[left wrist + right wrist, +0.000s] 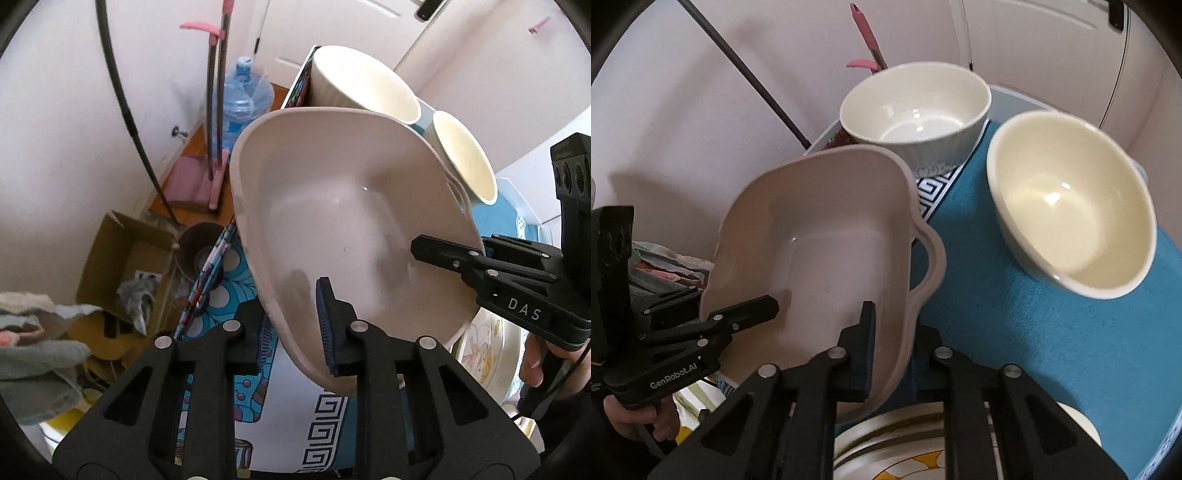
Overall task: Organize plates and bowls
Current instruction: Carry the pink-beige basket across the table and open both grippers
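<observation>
Both grippers' fingers [325, 321] clamping dish [332, 206]

Table under teal patterned cloth [1052, 350], two cream bowls [916, 110] [1071, 206], stacked plates [886, 443]

My left-wrist camera sits just behind my left tool [295, 325], whose black arms fill the bottom of the frame, and looks steeply down and forward, very close to the pale oval dish [343, 221] at centre. My right-wrist camera rides behind my right tool [890, 362] the same way, equally near and tilted down. Both views share that dish [827, 258], the two cream bowls [365, 81] [916, 107] beyond it, and the blue mat [1052, 350] on the desk. Each view catches the other tool: the right one enters at the left view's right edge, the left one at the right view's lower left.
</observation>
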{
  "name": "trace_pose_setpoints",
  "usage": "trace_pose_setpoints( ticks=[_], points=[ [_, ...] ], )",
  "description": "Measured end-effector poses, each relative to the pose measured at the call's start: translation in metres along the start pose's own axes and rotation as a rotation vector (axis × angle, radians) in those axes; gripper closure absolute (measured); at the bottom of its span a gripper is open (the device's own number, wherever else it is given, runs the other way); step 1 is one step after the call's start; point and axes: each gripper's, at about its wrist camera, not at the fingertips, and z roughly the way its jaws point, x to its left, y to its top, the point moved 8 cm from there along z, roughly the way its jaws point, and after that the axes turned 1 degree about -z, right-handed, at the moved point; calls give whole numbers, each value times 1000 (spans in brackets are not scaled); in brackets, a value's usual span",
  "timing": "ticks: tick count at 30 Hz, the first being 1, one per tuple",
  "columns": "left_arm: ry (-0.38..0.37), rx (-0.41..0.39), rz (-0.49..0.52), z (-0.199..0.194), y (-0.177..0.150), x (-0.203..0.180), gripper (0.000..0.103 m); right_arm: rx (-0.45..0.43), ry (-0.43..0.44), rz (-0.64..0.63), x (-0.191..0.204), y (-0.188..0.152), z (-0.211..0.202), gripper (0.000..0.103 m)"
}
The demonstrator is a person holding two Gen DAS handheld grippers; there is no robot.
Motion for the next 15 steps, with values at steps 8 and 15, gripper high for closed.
trace_pose_setpoints(
  ticks=[8, 15],
  points=[
    [36, -70, 93, -37, 13, -30, 83, -112, -12, 3, 5, 4, -43, 89],
    [8, -141, 191, -73, 22, -101, 82, -201, -42, 54, -23, -20, -107, 89]
  ],
)
